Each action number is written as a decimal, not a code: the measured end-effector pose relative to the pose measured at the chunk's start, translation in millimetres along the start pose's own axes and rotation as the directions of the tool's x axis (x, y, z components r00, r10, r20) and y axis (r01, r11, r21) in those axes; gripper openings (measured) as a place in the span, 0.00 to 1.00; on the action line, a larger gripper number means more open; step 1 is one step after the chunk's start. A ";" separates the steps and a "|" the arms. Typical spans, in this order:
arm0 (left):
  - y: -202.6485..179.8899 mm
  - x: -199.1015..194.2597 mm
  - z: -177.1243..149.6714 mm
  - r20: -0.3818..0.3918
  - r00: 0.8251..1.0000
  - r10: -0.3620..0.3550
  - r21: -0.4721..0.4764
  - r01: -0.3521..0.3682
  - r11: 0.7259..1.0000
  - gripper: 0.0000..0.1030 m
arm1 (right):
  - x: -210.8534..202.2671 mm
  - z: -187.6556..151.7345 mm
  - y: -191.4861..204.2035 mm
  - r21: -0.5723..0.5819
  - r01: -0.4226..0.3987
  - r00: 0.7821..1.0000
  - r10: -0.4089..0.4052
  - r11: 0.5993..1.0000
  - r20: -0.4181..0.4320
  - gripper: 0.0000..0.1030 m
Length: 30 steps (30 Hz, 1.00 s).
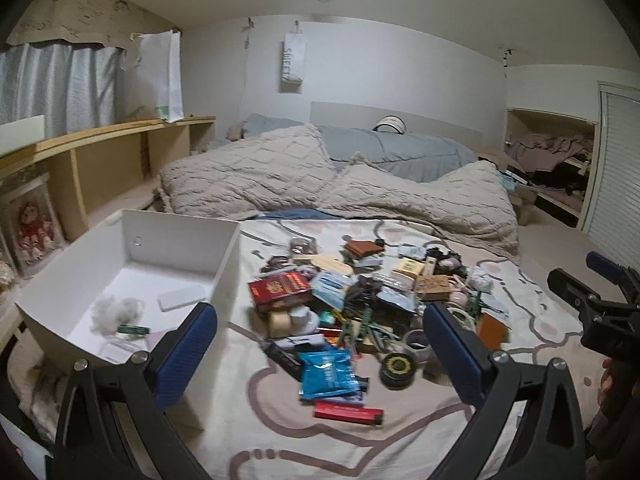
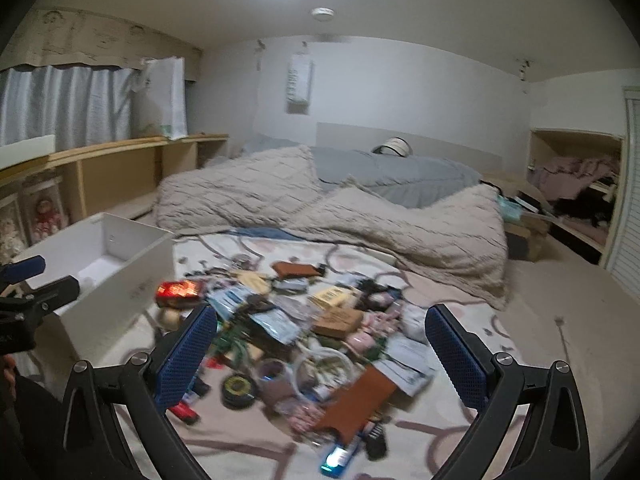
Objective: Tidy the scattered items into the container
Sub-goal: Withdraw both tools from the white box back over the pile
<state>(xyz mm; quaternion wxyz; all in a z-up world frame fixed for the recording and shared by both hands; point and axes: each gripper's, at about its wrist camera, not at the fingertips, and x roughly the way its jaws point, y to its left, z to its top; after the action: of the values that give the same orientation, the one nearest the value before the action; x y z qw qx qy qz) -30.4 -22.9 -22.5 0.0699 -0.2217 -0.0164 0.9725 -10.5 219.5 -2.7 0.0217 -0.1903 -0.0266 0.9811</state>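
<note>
A white box (image 1: 224,280) stands open on the patterned sheet at the left, with a few small items on its floor; the right wrist view shows the white box (image 2: 132,280) too. Beside it lies a heap of scattered items (image 1: 372,300), among them a red booklet (image 1: 280,289), a blue packet (image 1: 327,374), a red lighter (image 1: 347,413) and a black round tin (image 1: 398,368). My left gripper (image 1: 320,354) hangs open above the blue packet, empty. My right gripper (image 2: 320,352) is open over the scattered items (image 2: 304,332), holding nothing, and shows as the right gripper (image 1: 600,280) at the left wrist view's right edge.
Rumpled beige blankets (image 1: 340,180) and a grey duvet (image 1: 392,148) lie across the bed behind the heap. Wooden shelving (image 1: 112,160) runs along the left wall. A closet nook (image 1: 548,160) with clothes sits at the right. The right wrist view is motion-blurred.
</note>
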 end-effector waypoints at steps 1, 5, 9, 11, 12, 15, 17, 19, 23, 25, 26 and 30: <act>-3.5 1.2 -1.1 0.001 1.000 -0.007 -0.001 0.007 1.000 1.00 | 0.7 -2.6 -4.6 0.008 0.009 1.000 -0.009 1.000 -0.005 1.00; -13.6 10.3 -6.5 -0.007 0.999 -0.033 -0.008 0.032 0.999 1.00 | 4.9 -15.6 -24.4 0.035 0.052 0.998 -0.051 0.998 -0.040 1.00; -21.8 21.1 -15.1 -0.034 0.998 -0.045 -0.004 0.045 0.999 1.00 | 7.6 -28.1 -39.0 0.046 0.084 0.994 -0.081 0.995 -0.068 1.00; -25.8 26.8 -20.4 -0.047 0.998 -0.049 0.004 0.049 0.999 1.00 | 7.8 -35.6 -44.7 0.052 0.094 0.993 -0.090 0.994 -0.077 1.00; -27.3 29.3 -23.7 -0.055 0.997 -0.050 0.007 0.050 0.999 1.00 | 8.9 -39.6 -47.8 0.055 0.098 0.992 -0.093 0.994 -0.083 1.00; -31.1 38.4 -34.4 -0.085 0.995 -0.052 0.016 0.054 0.998 1.00 | 13.2 -52.2 -52.6 0.056 0.108 0.988 -0.102 0.993 -0.113 1.00; -32.1 43.8 -40.5 -0.101 0.993 -0.053 0.017 0.055 0.998 1.00 | 15.9 -60.3 -55.3 0.055 0.115 0.985 -0.107 0.992 -0.135 1.00; -34.1 50.0 -47.9 -0.120 0.991 -0.053 0.018 0.055 0.998 1.00 | 19.6 -68.9 -57.8 0.059 0.116 0.982 -0.106 0.991 -0.159 1.00; -35.3 61.4 -63.5 -0.161 0.985 -0.053 0.018 0.057 0.998 1.00 | 26.8 -83.2 -59.8 0.060 0.117 0.975 -0.103 0.991 -0.199 1.00; -35.8 66.8 -70.7 -0.183 0.982 -0.048 0.021 0.053 0.998 1.00 | 31.7 -91.0 -59.8 0.060 0.112 0.970 -0.096 0.992 -0.225 1.00; -35.7 69.9 -74.5 -0.193 0.980 -0.046 0.022 0.051 0.998 1.00 | 34.3 -94.5 -60.2 0.063 0.109 0.967 -0.091 0.992 -0.237 1.00; -34.5 84.1 -90.6 -0.244 0.969 -0.034 0.023 0.040 0.999 1.00 | 44.2 -110.2 -59.7 0.072 0.106 0.954 -0.081 0.992 -0.290 1.00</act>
<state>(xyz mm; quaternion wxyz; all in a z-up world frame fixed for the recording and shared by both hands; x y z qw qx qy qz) -61.8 23.4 -138.0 0.0926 -0.3378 0.0014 0.9366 -8.3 286.2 -117.6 0.0802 -0.3277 0.0104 0.9413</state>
